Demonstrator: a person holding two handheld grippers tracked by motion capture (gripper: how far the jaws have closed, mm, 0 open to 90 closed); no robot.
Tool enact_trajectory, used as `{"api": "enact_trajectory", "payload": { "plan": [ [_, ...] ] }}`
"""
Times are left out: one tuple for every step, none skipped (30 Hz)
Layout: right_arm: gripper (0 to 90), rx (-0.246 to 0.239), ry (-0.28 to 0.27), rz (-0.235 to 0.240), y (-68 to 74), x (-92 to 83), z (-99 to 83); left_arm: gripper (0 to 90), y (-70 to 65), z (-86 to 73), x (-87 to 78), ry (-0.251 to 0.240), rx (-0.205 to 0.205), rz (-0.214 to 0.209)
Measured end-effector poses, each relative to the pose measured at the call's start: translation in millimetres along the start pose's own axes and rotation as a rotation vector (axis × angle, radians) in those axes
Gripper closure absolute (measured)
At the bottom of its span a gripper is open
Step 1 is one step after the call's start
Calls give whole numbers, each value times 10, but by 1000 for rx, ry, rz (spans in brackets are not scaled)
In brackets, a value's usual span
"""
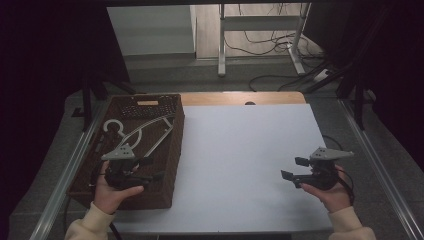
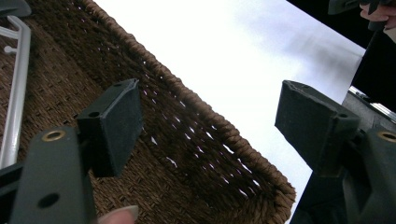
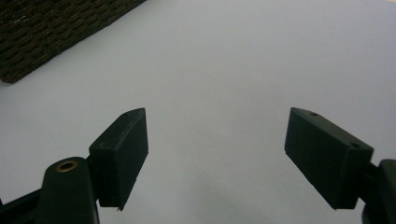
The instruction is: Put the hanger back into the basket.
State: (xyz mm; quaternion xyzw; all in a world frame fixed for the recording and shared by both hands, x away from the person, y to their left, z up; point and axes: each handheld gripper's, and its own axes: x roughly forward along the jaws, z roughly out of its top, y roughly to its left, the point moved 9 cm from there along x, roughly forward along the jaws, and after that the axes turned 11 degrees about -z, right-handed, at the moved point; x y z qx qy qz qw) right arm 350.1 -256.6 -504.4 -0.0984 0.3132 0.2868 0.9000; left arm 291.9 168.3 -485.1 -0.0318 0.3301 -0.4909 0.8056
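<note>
High view: white bench (image 1: pixel 240 165), brown wicker basket (image 1: pixel 172 150) at left edge holding a white hanger (image 1: pixel 131 131); grey floor, cables behind. Left hand-held gripper (image 1: pixel 150 169) over basket, right hand-held gripper (image 1: pixel 295 172) over bench. Gripper views: both wide open, empty.

We see a rectangular counter (image 1: pixel 250 165) with a smooth white top; along its far edge a strip of light brown wood (image 1: pixel 240 98) is left bare, with a small dark spot near the middle of that strip. On the counter's left side rests a dark brown woven wicker basket (image 1: pixel 172 150), rectangular and shallow, its long side running from the near edge towards the far one. The basket's right wall meets the white surface directly, and its left part reaches the counter's left edge. Around the counter we see grey floor (image 1: pixel 165 80).
</note>
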Motion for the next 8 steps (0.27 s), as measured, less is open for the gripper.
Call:
{"api": "enact_trajectory", "payload": {
  "plan": [
    [212, 0, 0, -2, -2, 0, -1, 231, -1, -2, 3, 0, -3, 1],
    [211, -1, 0, -3, -3, -1, -1, 231, 0, -2, 4, 1, -2, 1],
    [211, -3, -2, -3, -4, -1, 1, 231, 1, -3, 2, 1, -2, 2],
    [210, -2, -2, -2, -3, -2, 0, 231, 4, -2, -2, 1, 0, 2],
    [208, -3, -2, -2, -2, -1, -2, 231, 5, -3, -5, 0, -2, 4],
    [206, -4, -1, -2, -2, 1, -4, 231, 7, -3, -8, 0, -2, 5],
    [204, -5, -1, -2, -3, 3, -7, 231, 9, -3, -12, -1, -2, 6],
    [201, -6, 0, -4, -5, 6, -11, 231, 9, -3, -16, -1, -3, 7]
  ]
}}
